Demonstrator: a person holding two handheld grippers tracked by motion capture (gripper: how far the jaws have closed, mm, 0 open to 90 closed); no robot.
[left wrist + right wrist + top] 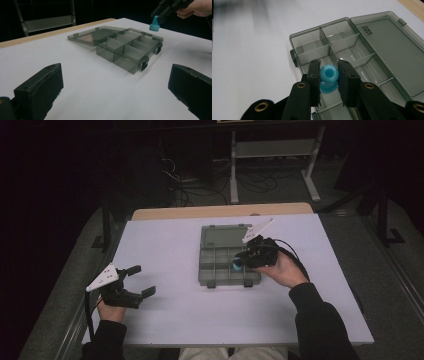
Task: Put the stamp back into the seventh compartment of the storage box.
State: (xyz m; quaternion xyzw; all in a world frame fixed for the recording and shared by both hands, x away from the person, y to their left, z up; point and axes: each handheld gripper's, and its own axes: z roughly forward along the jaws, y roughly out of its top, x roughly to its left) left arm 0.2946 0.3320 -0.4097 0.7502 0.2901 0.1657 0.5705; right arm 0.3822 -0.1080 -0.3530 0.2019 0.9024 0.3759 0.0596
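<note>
The right gripper (329,82) is clamping a small blue hollow plastic piece (328,75) between its jaws, its bore facing the camera, and is holding it above the near right compartments of the smoky translucent plastic divider box (216,265), which is lying open toward the far edge of the white table (165,315). The piece is probably clear of the dividers, though its height is hard to judge. The left gripper (142,281) is resting spread and empty near the table's near left corner, well apart.
</note>
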